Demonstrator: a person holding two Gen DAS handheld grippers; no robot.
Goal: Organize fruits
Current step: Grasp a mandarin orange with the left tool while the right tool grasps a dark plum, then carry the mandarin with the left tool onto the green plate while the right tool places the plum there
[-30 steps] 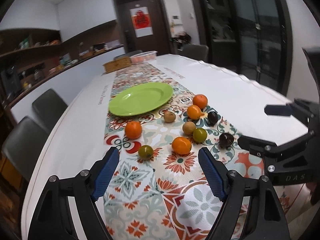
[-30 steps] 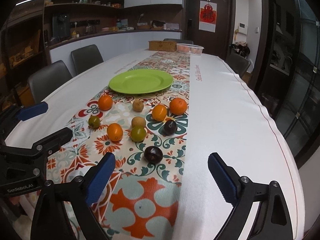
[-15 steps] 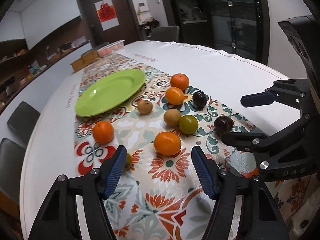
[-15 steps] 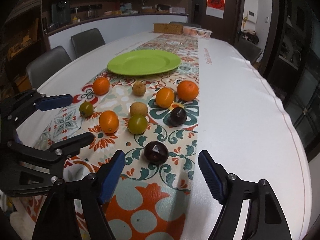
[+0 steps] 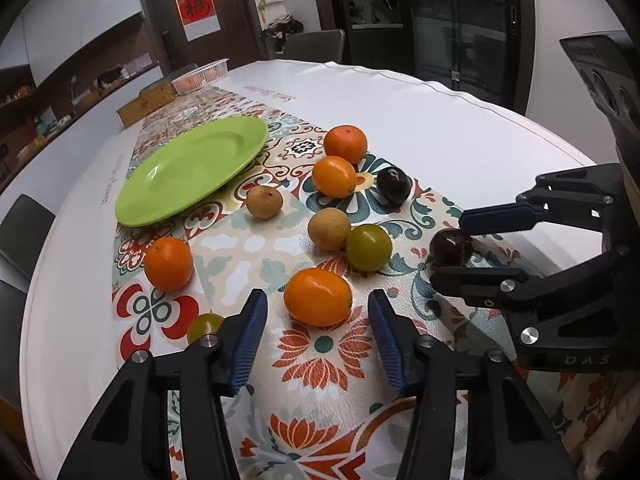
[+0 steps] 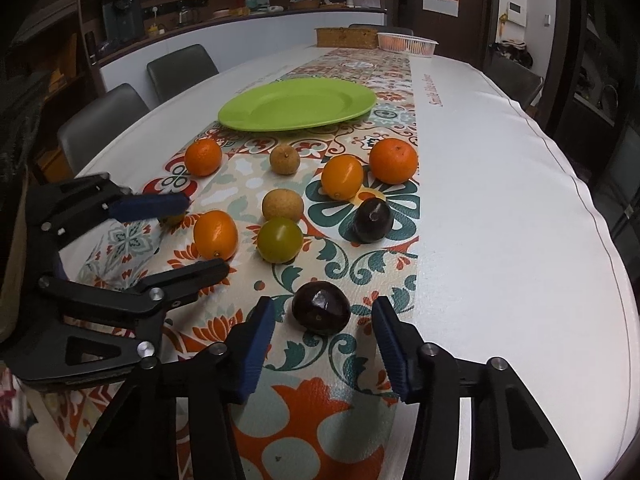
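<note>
1. The task's fruits lie loose on the patterned floral table runner (image 6: 360,264) along the white worktop (image 6: 500,200), none yet on the flat lime-green plate (image 6: 298,104) beyond them
2. The left gripper (image 5: 318,328) has its jaws spread wide either side of a smooth oval orange citrus fruit (image 5: 318,297), gripping nothing
3. The right gripper (image 6: 323,334) is likewise gaping and empty, its jaws flanking a glossy dark purple round plum (image 6: 321,307)
4. Risk, as I judge it: round fruit rolls. A pad arriving off-centre could nudge the orange into the greenish-yellow round fruit (image 5: 368,247) just behind, or send the plum off the runner
5. The two tools sit close together, so closing both at once may make them collide
6. Against a second ago, both grippers are lower and nearer, each fruit now between its pads
</note>
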